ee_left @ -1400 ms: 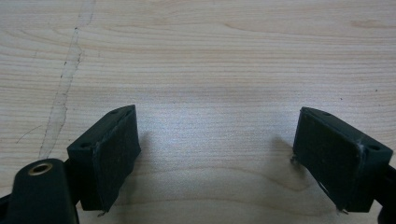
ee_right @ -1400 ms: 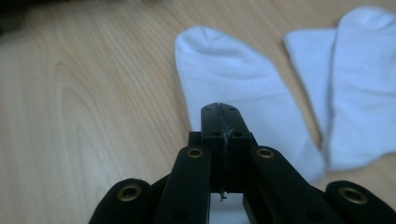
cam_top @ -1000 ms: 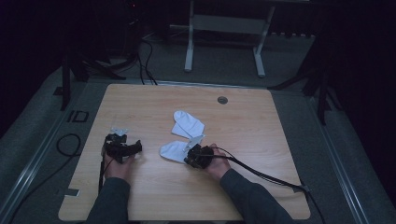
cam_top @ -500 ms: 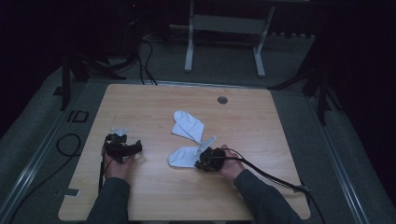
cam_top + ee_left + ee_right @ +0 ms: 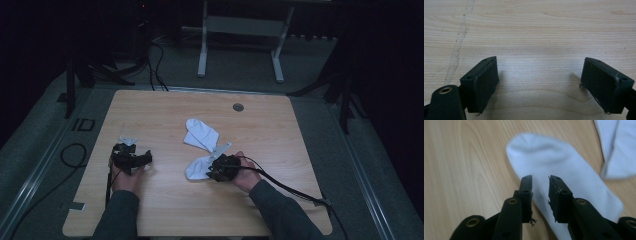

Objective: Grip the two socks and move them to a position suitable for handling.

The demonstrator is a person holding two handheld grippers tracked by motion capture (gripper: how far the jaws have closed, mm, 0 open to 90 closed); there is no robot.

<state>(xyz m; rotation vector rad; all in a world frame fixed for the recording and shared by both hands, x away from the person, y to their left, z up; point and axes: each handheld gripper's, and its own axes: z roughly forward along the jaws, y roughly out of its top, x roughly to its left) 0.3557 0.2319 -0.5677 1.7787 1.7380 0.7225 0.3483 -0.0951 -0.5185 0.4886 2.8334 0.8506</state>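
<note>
Right gripper point(image 5: 216, 169): shifted right and nearer along the table point(image 5: 300, 200) since a second ago, the near sock point(image 5: 197, 168) dragged with it; jaws have just been opening and now stand narrowly parted over the sock's cloth without pressing it. The right gripper view shows that slim gap, the near sock point(image 5: 564, 170) lying flat beneath and between the jaws, its rounded end far-left, and an edge of the far sock point(image 5: 619, 147) at upper right. Left gripper point(image 5: 131, 159): unmoved at the table's near left, jaws wide apart with bare wood between, as the left gripper view shows. Far sock point(image 5: 201, 134): folded, mid-table, just beyond the near one. Open wood lies far, right and near; near edge close to both hands.
</note>
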